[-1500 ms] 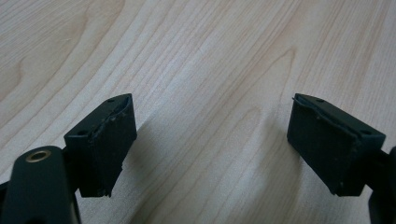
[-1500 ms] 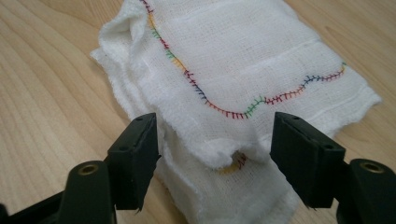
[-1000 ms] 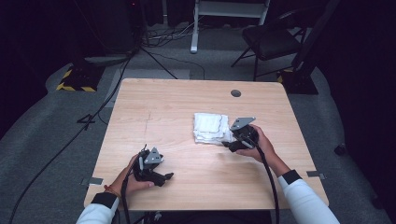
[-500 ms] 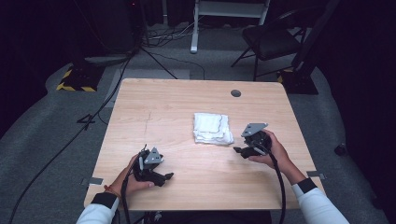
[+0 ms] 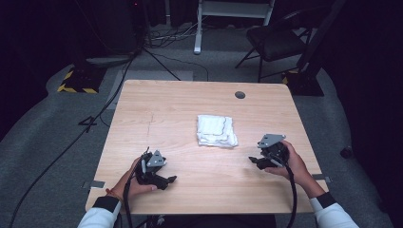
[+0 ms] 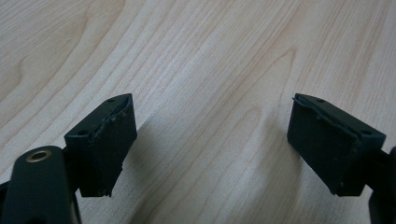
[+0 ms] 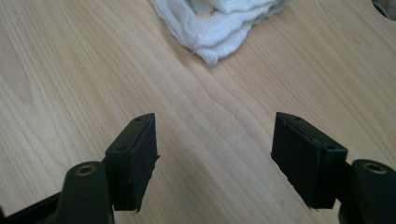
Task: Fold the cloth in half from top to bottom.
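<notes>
Folded white cloth point(image 5: 217, 131) on wooden table point(image 5: 180, 102), between two open tongs.

High view overhead, far — both tool views close, sharing table point(image 5: 190, 102).

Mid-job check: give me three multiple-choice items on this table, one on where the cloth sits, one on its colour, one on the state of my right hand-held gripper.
1. Where does the folded cloth lie on the table?
A. near the middle
B. at the left edge
C. between the jaws

2. What colour is the cloth?
A. blue
B. white
C. black

3. How is the right hand-held gripper?
A. shut on the cloth
B. shut, empty
C. open, empty

Key: 1 A, the high view shows it around mid-table; 2 B, it looks white in both views; 3 C, its jaws stand apart over bare wood.
</notes>
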`<act>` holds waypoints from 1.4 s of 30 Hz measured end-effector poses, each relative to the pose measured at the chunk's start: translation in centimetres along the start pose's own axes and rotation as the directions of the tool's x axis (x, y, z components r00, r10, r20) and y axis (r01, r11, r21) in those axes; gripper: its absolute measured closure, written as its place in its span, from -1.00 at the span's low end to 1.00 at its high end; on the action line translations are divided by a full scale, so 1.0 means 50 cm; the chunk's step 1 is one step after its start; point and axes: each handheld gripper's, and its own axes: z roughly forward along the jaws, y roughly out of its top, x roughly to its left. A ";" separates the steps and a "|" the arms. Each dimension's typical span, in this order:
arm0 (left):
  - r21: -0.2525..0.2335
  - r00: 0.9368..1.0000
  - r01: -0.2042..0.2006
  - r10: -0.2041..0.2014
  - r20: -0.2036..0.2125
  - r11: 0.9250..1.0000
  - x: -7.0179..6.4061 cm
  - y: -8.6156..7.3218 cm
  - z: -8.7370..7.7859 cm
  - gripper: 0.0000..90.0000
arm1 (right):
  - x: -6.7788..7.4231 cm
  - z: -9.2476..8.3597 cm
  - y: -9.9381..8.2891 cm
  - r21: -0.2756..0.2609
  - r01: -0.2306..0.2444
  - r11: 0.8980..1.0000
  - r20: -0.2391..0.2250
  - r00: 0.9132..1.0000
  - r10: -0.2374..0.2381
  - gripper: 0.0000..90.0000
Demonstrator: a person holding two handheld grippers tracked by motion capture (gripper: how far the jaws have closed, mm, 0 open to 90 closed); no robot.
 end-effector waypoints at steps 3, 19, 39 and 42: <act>0.000 1.000 0.000 0.000 0.000 1.000 0.000 0.000 0.000 -0.65 | 0.002 -0.006 -0.011 0.005 0.009 1.000 0.010 1.000 -0.009 -0.30; 0.000 1.000 0.001 -0.001 -0.001 1.000 0.000 0.000 0.000 -0.65 | 0.006 -0.036 -0.104 0.041 -0.016 0.999 0.044 0.999 0.014 -0.32; 0.000 1.000 0.001 -0.001 -0.001 1.000 0.000 0.000 0.000 -0.64 | -0.028 -0.074 -0.239 -0.030 -0.212 0.977 0.046 0.976 0.214 -0.37; 0.000 1.000 0.001 -0.001 -0.001 1.000 0.000 0.000 0.000 -0.65 | -0.034 -0.082 -0.263 -0.059 -0.268 0.962 0.032 0.962 0.270 -0.39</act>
